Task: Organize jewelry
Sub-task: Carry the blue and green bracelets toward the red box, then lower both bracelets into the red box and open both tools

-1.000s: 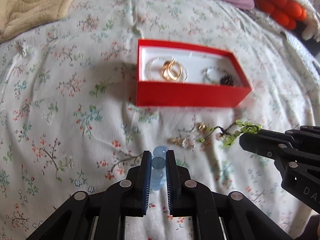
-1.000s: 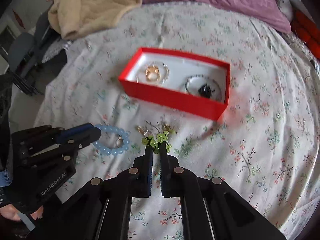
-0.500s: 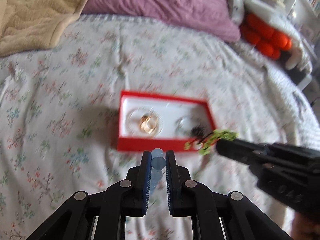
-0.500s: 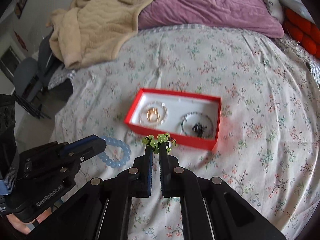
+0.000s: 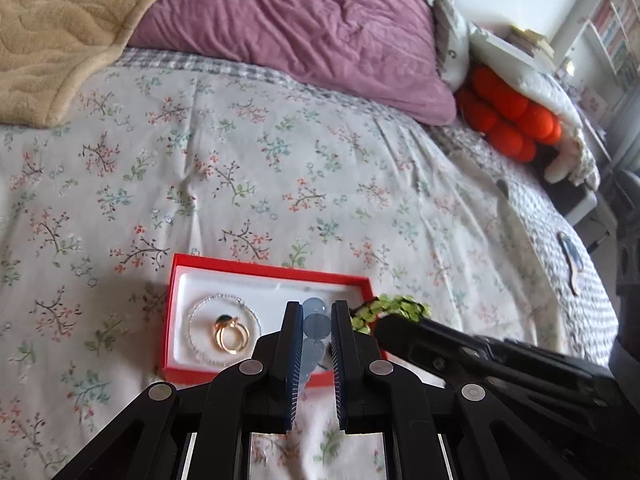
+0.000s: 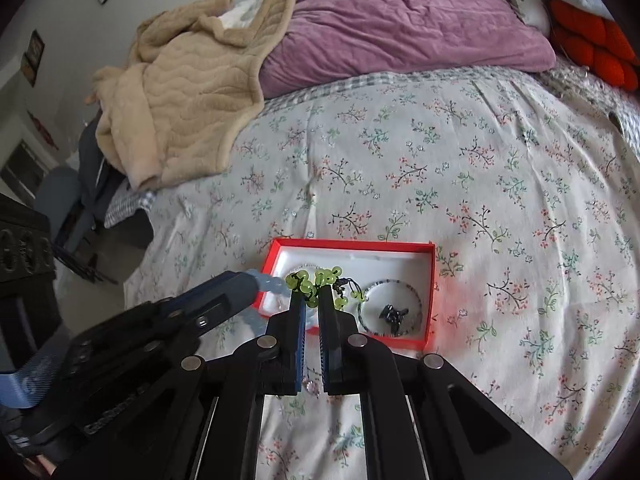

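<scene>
A red jewelry box [image 5: 248, 270] [image 6: 431, 292] with a white lining lies on the floral bedspread. Inside it lie a thin beaded ring with gold rings [image 5: 231, 332] at the left and a beaded bracelet with a dark piece [image 6: 394, 314] at the right. My left gripper [image 5: 315, 308] is shut on a pale blue bead bracelet [image 5: 316, 322] [image 6: 266, 283] and holds it above the box's near side. Beside it, my right gripper [image 6: 313, 292] [image 5: 384, 322] is shut on a green bead bracelet [image 6: 316, 280] [image 5: 394, 306], also in the air over the box.
A purple pillow [image 5: 304, 28] and a beige blanket [image 6: 180, 92] lie at the head of the bed. An orange knobbly cushion [image 5: 512, 116] sits at the far right. The bed's left edge drops to a chair and floor [image 6: 72, 216].
Both grippers have lifted off the bedspread with their bracelets and tilted up. The box now sits lower in both views, and the pillow and blanket have come into sight.
</scene>
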`<control>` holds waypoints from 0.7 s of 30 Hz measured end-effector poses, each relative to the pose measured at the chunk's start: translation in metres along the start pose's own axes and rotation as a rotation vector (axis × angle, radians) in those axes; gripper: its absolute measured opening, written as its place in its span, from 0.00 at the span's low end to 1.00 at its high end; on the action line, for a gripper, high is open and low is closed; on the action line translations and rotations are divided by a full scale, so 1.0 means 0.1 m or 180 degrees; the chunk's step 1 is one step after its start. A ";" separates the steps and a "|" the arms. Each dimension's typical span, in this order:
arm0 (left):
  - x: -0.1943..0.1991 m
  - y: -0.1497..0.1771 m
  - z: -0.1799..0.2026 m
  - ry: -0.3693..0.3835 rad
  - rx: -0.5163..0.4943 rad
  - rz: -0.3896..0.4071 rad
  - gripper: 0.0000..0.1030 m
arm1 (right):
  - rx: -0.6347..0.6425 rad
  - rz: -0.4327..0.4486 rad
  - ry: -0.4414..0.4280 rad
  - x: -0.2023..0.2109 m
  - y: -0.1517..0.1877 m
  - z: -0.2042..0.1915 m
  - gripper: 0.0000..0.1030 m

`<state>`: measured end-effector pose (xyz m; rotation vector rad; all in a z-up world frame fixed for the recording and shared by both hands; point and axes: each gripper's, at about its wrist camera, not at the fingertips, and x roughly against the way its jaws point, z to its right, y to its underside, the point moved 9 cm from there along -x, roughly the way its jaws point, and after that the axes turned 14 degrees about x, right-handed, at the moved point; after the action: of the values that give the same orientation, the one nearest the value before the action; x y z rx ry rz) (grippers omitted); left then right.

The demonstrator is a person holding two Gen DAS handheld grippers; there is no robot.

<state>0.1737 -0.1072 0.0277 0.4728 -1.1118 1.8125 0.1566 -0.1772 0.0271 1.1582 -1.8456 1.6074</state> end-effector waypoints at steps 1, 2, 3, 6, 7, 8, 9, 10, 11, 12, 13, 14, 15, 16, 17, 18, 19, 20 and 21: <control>-0.06 -0.01 -0.04 -0.0031 0.0035 -0.0008 0.08 | -0.0033 -0.0018 -0.0020 -0.05 0.01 0.02 0.06; -0.12 -0.01 -0.09 -0.0071 0.0063 -0.0014 0.08 | -0.0061 -0.0045 -0.0040 -0.10 0.02 0.04 0.06; -0.18 -0.02 -0.14 -0.0123 0.0087 -0.0023 0.08 | -0.0078 -0.0070 -0.0051 -0.14 0.03 0.05 0.06; -0.33 -0.01 -0.31 -0.0279 0.0159 -0.0064 0.08 | -0.0131 -0.0235 -0.0032 -0.35 0.14 0.10 0.06; -0.37 -0.01 -0.36 -0.0335 0.0180 -0.0069 0.08 | -0.0137 -0.0268 -0.0024 -0.39 0.16 0.12 0.06; -0.38 -0.01 -0.39 -0.0365 0.0183 -0.0064 0.08 | -0.0147 -0.0319 -0.0015 -0.45 0.20 0.13 0.06; -0.40 -0.01 -0.42 -0.0407 0.0183 -0.0053 0.08 | -0.0156 -0.0347 -0.0010 -0.48 0.22 0.15 0.06; -0.40 -0.02 -0.44 -0.0455 0.0174 -0.0032 0.08 | -0.0169 -0.0380 0.0000 -0.53 0.25 0.17 0.06; -0.41 -0.03 -0.47 -0.0498 0.0160 -0.0012 0.08 | -0.0180 -0.0393 0.0013 -0.55 0.26 0.20 0.06; -0.41 -0.04 -0.49 -0.0545 0.0144 0.0006 0.09 | -0.0185 -0.0402 0.0029 -0.56 0.26 0.22 0.06; -0.43 -0.05 -0.52 -0.0596 0.0126 0.0023 0.09 | -0.0199 -0.0399 0.0058 -0.58 0.26 0.26 0.06; -0.44 -0.05 -0.55 -0.0640 0.0108 0.0031 0.09 | -0.0210 -0.0394 0.0084 -0.58 0.26 0.29 0.06; -0.46 -0.04 -0.58 -0.0694 0.0088 0.0031 0.09 | -0.0218 -0.0387 0.0114 -0.58 0.26 0.32 0.06; -0.49 -0.04 -0.62 -0.0734 0.0082 0.0023 0.09 | -0.0225 -0.0379 0.0162 -0.58 0.26 0.37 0.06; -0.51 -0.04 -0.65 -0.0768 0.0083 0.0016 0.09 | -0.0231 -0.0376 0.0195 -0.59 0.26 0.41 0.06; -0.53 -0.04 -0.67 -0.0791 0.0082 0.0009 0.09 | -0.0239 -0.0375 0.0236 -0.59 0.27 0.45 0.06; -0.54 -0.04 -0.69 -0.0816 0.0080 0.0001 0.09 | -0.0247 -0.0374 0.0261 -0.59 0.27 0.48 0.06; -0.55 -0.03 -0.70 -0.0839 0.0077 0.0000 0.09 | -0.0252 -0.0371 0.0279 -0.59 0.27 0.51 0.06; -0.55 -0.04 -0.71 -0.0854 0.0074 0.0009 0.09 | -0.0260 -0.0366 0.0296 -0.59 0.27 0.54 0.06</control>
<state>0.2139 -0.0748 -0.0460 0.7452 -1.2725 1.8025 0.1785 -0.2107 -0.0471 1.1140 -1.7369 1.4830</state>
